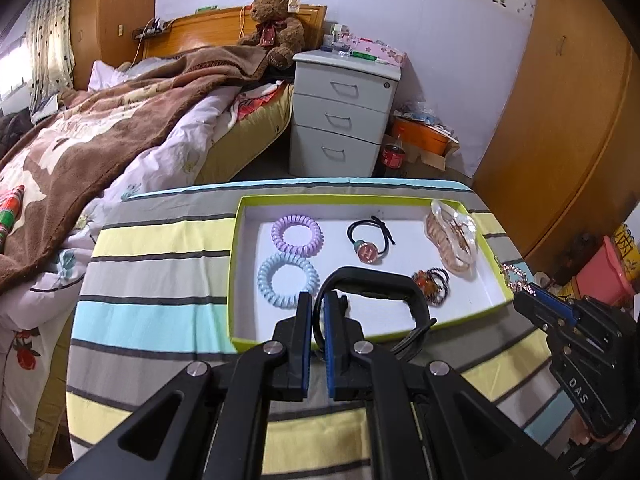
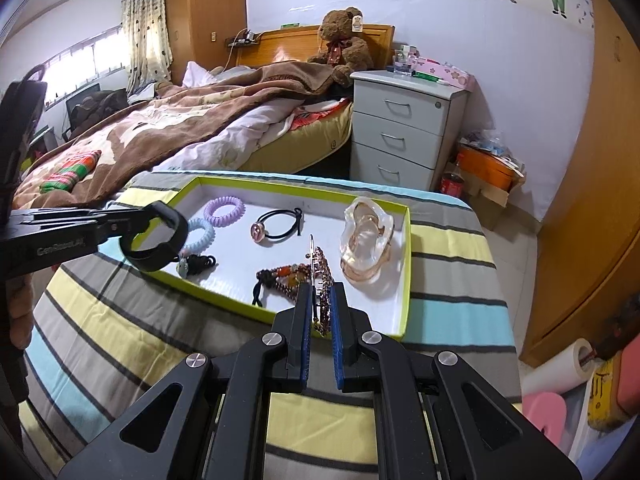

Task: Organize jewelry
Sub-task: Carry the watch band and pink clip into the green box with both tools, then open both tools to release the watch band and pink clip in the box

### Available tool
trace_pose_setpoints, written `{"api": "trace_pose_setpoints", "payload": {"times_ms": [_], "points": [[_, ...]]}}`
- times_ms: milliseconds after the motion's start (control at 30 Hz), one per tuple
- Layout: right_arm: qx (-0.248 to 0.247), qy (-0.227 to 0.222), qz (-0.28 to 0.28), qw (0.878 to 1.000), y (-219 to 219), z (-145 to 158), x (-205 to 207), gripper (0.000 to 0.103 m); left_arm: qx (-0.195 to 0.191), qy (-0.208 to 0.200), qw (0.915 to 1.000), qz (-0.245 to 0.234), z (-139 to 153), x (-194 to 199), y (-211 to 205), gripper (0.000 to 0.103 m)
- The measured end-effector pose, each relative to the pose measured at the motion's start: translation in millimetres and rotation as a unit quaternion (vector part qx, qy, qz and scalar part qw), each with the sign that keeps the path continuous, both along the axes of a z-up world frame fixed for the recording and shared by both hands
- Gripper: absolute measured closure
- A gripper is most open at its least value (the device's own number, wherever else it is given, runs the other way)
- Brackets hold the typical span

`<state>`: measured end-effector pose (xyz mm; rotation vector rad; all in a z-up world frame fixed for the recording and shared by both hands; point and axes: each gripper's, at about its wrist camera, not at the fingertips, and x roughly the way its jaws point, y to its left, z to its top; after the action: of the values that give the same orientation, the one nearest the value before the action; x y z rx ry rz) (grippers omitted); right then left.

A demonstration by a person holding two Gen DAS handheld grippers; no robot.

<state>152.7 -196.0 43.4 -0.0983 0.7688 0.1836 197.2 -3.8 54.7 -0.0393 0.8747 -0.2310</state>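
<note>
Left wrist view: the left gripper [image 1: 319, 300] is clenched on a black band [image 1: 376, 292] above the near edge of a green-rimmed tray [image 1: 236, 272] on a striped cloth [image 1: 160, 272]. Right wrist view: the right gripper [image 2: 321, 292] grasps a beaded hair clip [image 2: 320, 276] over the tray's near right corner. Purple [image 2: 224, 208] and blue [image 2: 200, 236] coil ties lie by the tray's left edge, a clear claw clip [image 2: 366, 240] by its right.

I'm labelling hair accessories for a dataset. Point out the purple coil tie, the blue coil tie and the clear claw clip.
purple coil tie [image 1: 296, 235], left wrist view, on its coiled ring.
blue coil tie [image 1: 266, 280], left wrist view, left side of its ring.
clear claw clip [image 2: 366, 240], right wrist view, middle of its body.
</note>
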Motion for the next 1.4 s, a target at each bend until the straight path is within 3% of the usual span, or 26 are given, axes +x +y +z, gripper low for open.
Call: {"api": "trace_pose_setpoints", "payload": {"times_ms": [500, 1400], "points": [[-0.017, 0.041, 0.019, 0.999, 4, -26, 36, 0.094, -0.018, 0.041, 0.9990, 0.006, -28, 48, -7, 0.097], [-0.036, 0.069, 0.035, 0.996, 2, -43, 47, 0.094, -0.003, 0.073, 0.9973, -0.009, -54, 67, -31, 0.095]]}}
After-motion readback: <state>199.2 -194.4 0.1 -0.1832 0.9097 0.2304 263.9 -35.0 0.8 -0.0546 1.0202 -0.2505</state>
